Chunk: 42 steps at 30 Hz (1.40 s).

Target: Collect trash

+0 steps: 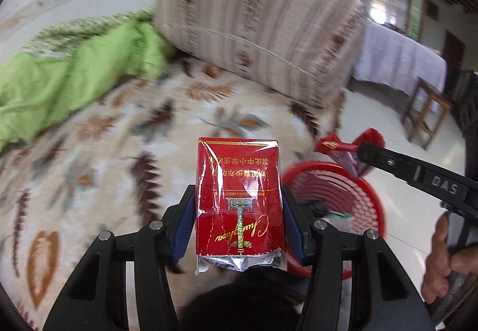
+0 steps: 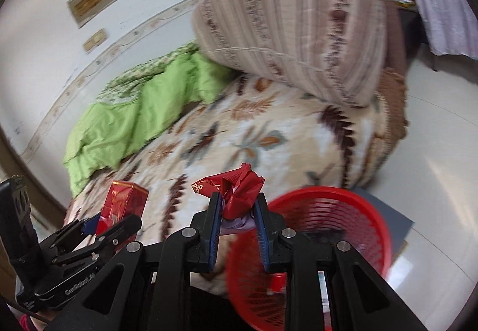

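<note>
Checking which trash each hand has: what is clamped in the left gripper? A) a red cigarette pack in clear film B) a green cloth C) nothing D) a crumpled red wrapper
A: the left gripper has its blue pads closed on the sides of the red cigarette pack in clear film; the crumpled red wrapper sits in the right gripper.

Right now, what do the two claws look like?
Both claws, left and right, are black linkage frames with silver pivot pins and blue ribbed pads. White lettering marks their bodies. A bare hand shows, with no sleeve visible.
</note>
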Motion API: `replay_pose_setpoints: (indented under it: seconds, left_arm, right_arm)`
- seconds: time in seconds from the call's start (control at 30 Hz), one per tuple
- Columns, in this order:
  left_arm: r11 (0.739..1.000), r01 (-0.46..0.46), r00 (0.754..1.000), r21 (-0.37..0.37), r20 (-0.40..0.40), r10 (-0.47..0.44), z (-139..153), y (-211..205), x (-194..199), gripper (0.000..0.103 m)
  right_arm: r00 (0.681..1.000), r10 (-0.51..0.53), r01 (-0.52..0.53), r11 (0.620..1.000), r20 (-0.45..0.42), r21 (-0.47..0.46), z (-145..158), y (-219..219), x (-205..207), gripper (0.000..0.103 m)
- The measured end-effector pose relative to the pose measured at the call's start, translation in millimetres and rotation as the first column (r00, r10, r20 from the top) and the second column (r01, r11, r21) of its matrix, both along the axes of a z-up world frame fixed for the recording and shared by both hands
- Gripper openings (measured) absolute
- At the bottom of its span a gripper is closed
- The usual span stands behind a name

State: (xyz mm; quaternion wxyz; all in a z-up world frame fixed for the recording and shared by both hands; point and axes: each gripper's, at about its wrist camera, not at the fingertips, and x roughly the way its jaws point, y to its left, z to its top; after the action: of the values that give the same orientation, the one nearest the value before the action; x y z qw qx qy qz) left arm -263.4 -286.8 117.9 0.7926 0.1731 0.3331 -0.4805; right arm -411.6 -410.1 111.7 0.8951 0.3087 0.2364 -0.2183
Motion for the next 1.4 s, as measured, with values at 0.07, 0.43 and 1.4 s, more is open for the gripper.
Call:
replay_pose_setpoints:
  seconds: [0.07, 0.43, 1.4]
  left_arm:
    - [0.999, 0.046, 0.997, 0.012, -0.062, -0.045, -10, -18, -7, 0.053]
    - [0.993, 0.118, 0.982, -0.003, -0.151, -0.117, -19, -44, -26, 0.078]
    - [0.982, -0.182, 0.942, -0.056, 0.277, 0.19, 40, 114, -46, 0.103]
  right_arm:
    - [0.998, -0.05, 0.05, 0.998, -0.027, 0.022, -9, -14, -15, 0.023]
    - [0.975, -0.174, 0.177, 0.984, -0.141, 0.011, -31, -37, -50, 0.061]
    - [0.828, -0.477, 0.389, 0.867, -0.294, -0.312, 25, 95, -60, 0.099]
